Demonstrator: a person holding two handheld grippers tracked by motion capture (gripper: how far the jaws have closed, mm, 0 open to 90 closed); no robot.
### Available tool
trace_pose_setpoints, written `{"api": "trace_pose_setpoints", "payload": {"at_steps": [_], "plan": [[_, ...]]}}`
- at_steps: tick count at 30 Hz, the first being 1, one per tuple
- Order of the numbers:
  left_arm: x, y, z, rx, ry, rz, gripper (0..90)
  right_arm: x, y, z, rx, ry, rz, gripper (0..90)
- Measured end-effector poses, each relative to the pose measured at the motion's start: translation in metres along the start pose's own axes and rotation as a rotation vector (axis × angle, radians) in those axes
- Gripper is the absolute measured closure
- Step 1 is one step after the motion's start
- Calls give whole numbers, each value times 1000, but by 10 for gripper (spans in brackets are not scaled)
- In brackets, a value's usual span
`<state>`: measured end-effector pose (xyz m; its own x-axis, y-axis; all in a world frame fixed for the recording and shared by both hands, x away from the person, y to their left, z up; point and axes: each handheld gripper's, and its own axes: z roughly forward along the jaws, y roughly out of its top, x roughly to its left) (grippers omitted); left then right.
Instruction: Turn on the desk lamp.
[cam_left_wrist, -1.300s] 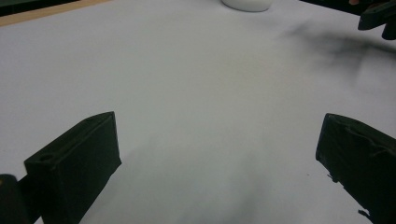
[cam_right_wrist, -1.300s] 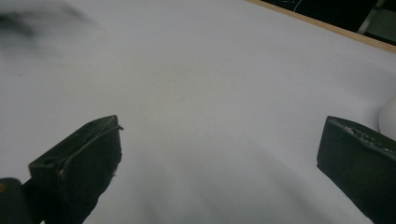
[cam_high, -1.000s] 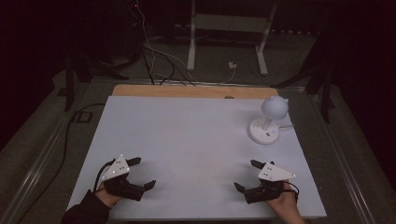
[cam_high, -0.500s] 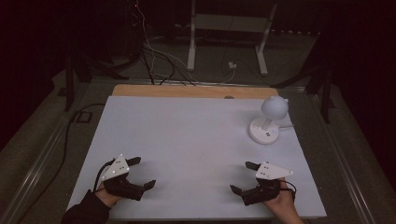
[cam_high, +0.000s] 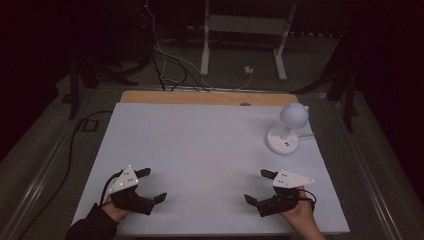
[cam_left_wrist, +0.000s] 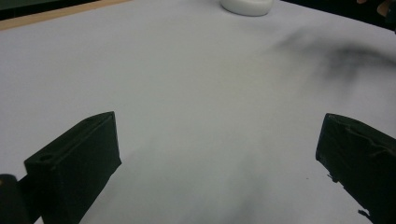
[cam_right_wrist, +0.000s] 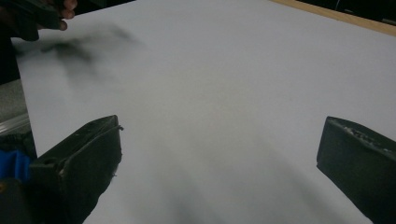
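Note:
My left gripper (cam_high: 151, 185) rests low over the near left part of the white table (cam_high: 200, 145), jaws wide apart and nothing between them. Its own view gives the same open gap (cam_left_wrist: 217, 154) over bare white surface. My right gripper (cam_high: 260, 187) sits near the front right, also open and empty, pointing toward the table's middle; its own view has the two black jaws spread (cam_right_wrist: 219, 154). A small white lamp (cam_high: 289, 127) with a round head stands on a disc base at the far right; its base (cam_left_wrist: 245, 6) peeks in at the top of the left gripper view.
A wooden strip (cam_high: 200, 97) runs along the table's far edge. Beyond it the dark floor holds cables (cam_high: 165, 65) and a white metal stand (cam_high: 245, 35). A black cable (cam_high: 70, 150) trails down the left side. The other hand (cam_right_wrist: 42, 14) appears at the right gripper view's top left.
The right gripper has shifted slightly left and forward. The left gripper has hardly moved. Both stay open.

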<state>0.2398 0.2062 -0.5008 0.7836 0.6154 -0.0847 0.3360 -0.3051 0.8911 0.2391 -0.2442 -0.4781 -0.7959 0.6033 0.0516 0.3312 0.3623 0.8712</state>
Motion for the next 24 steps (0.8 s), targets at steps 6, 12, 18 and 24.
{"api": "trace_pose_setpoints", "payload": {"at_steps": [6, 12, 18, 24], "plan": [[0, 0, 0, -1, 0, -2, 2, -3, 6, -3, -20, -10, 5, 0], [-1, 1, -1, -6, 12, 9, 2, -8, 14, -4, -45, -39, 6, 0], [-1, 0, 0, 1, 6, 12, 2, -10, 22, -1, -55, -64, -7, 0], [-2, 0, 0, 2, 2, 10, 2, -15, 29, -1, -84, -83, -5, 0]]}}
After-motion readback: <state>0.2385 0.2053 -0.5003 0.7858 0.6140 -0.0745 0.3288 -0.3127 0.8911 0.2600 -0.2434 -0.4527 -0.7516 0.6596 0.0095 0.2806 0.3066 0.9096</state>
